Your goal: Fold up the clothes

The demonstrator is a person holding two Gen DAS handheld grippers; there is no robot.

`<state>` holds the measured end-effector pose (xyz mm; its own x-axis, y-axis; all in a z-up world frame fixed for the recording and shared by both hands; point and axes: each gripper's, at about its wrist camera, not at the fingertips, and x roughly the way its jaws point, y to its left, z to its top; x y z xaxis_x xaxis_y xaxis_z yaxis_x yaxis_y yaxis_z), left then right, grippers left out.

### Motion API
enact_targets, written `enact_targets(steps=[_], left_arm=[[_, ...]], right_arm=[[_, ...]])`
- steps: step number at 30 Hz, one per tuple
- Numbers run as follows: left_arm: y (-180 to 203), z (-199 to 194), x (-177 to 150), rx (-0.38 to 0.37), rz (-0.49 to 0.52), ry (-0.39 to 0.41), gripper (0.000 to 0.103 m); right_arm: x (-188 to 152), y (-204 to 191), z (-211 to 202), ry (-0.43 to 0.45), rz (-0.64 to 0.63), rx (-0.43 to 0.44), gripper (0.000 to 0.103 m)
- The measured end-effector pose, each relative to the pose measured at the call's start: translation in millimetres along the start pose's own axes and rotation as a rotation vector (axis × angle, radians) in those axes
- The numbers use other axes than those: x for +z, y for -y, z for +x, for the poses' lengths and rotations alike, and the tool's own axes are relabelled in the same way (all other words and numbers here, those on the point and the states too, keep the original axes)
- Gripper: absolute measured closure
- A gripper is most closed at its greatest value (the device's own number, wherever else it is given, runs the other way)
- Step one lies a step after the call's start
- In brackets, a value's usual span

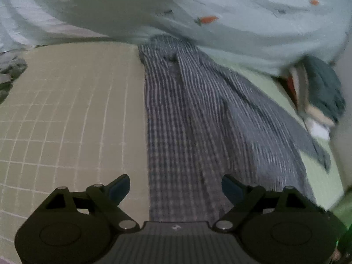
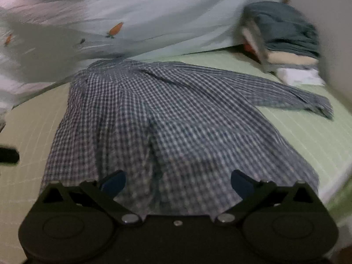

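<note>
A blue-and-white checked shirt [image 2: 167,118] lies spread on a pale green gridded mat [image 2: 308,136], collar at the far end, one sleeve [image 2: 308,99] stretched out to the right. In the left wrist view the same shirt [image 1: 198,121] runs away from me with its left side folded in along a straight edge. My left gripper [image 1: 176,189] hovers open over the shirt's near hem, nothing between its fingers. My right gripper [image 2: 178,182] is open above the near hem too, its blue pads clear of the cloth.
A pale blue quilt [image 2: 143,17] with small carrot prints is bunched along the far side. A stack of folded clothes [image 2: 286,37], dark teal on top, sits at the far right by a wall. Bare mat [image 1: 66,110] lies left of the shirt.
</note>
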<state>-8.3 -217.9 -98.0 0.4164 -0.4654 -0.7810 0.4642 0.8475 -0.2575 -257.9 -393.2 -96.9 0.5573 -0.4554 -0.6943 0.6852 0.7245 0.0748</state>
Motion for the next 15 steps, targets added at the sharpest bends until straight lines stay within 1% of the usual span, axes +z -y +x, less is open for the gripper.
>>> enact_targets(steps=[3,6,8,10,11,13,15], left_arm=[[23.7,5.4,-1.5,0.048,-0.059,0.044,0.012],[50.5,10.6,-6.9,0.111,-0.089,0.093,0.01],[64.5,15.2,-12.4,0.129,-0.1,0.116,0.01],[80.5,18.9,-15.6,0.173,-0.134,0.12,0.01],[87.6,19.1,-16.6,0.19,-0.149,0.123,0.01],[101.0,17.3,-18.2,0.217,-0.167,0.133,0.01],[113.7,14.7,-20.3,0.239,-0.164,0.142,0.009]], right_arm=[[15.3,33.9,12.9,-0.006,-0.062,0.031,0.0],[35.6,85.4,28.3,-0.006,-0.076,0.043,0.0],[49.8,124.7,44.9,0.007,-0.082,-0.018,0.0],[63.5,164.8,63.9,0.026,-0.087,-0.122,0.0],[67.9,186.4,72.2,0.02,-0.076,-0.171,0.0],[76.7,229.2,85.5,0.0,-0.025,-0.233,0.0],[78.2,261.3,99.8,-0.034,0.024,-0.263,0.0]])
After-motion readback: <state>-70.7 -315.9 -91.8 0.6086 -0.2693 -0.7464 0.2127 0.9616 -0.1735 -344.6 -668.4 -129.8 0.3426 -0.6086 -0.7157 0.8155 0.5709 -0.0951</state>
